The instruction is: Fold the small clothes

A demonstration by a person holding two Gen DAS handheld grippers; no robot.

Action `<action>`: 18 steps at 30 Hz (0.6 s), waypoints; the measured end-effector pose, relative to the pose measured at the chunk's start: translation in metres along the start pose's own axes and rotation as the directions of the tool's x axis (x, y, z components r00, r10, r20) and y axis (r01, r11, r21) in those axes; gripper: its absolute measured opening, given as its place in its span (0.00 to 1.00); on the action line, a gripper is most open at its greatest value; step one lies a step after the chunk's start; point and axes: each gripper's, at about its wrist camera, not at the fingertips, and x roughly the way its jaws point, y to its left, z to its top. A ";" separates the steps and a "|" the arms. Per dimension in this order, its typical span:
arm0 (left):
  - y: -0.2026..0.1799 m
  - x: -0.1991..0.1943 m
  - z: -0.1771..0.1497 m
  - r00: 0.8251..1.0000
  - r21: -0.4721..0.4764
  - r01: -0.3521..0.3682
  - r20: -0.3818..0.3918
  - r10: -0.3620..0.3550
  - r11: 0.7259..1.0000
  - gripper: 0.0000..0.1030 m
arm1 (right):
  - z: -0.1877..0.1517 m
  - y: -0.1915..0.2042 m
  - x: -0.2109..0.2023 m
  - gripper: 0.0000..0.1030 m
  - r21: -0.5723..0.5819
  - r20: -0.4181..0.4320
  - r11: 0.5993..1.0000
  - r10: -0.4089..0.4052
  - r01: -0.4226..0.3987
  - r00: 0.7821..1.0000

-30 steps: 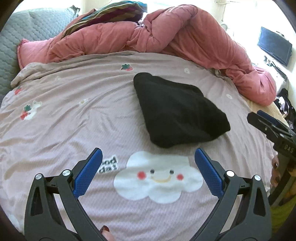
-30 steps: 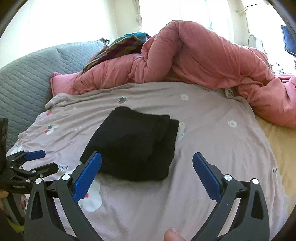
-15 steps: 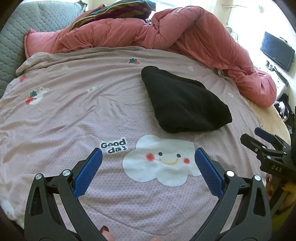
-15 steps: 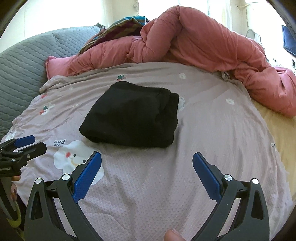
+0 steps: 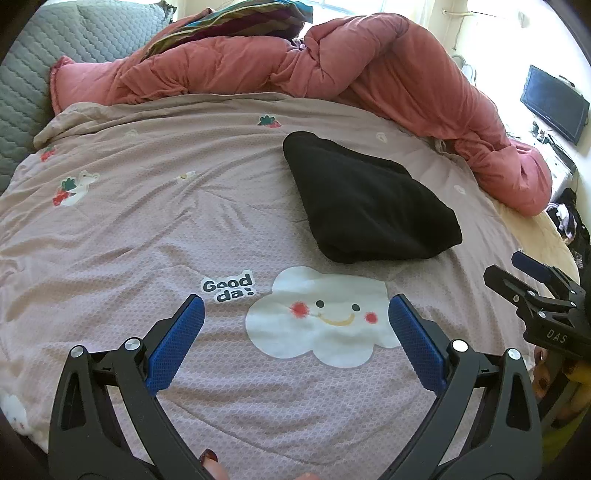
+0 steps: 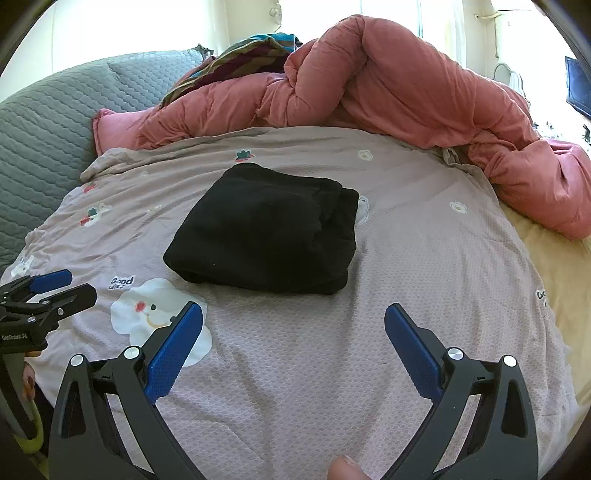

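Observation:
A black garment (image 5: 365,199) lies folded into a thick bundle on the mauve bedspread (image 5: 155,229), past a white cloud print (image 5: 325,317). My left gripper (image 5: 295,306) is open above the cloud print, well short of the garment, nothing between its blue pads. In the right wrist view the same black garment (image 6: 269,229) sits ahead and slightly left. My right gripper (image 6: 293,314) is open and empty, hovering over bare bedspread (image 6: 424,258) nearer than the bundle. Each gripper shows at the other view's edge: the right gripper (image 5: 535,284) and the left gripper (image 6: 44,288).
A rumpled pink duvet (image 5: 332,62) lies heaped along the far and right side of the bed, with a striped cloth (image 5: 236,18) on top. A grey quilted headboard (image 6: 48,107) stands at the left. A dark screen (image 5: 554,103) hangs on the far right wall.
Both grippers have drawn back and away from the black garment, which now looks smaller and farther off. The garment itself has stayed where it was, and both grippers stayed open.

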 end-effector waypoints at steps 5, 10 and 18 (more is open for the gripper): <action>-0.001 -0.001 -0.001 1.000 0.001 -0.009 -0.004 0.009 1.000 0.91 | 0.000 0.000 0.000 0.95 0.000 -0.002 1.000 -0.001 0.001 1.000; -0.002 -0.002 -0.001 1.000 0.007 -0.017 -0.008 0.017 1.000 0.91 | -0.002 0.000 0.001 0.95 0.001 -0.010 1.000 0.001 -0.001 1.000; -0.002 -0.003 0.000 0.999 0.010 -0.033 -0.009 0.033 0.999 0.91 | -0.004 0.002 0.000 0.95 0.000 -0.007 1.000 0.000 0.000 1.000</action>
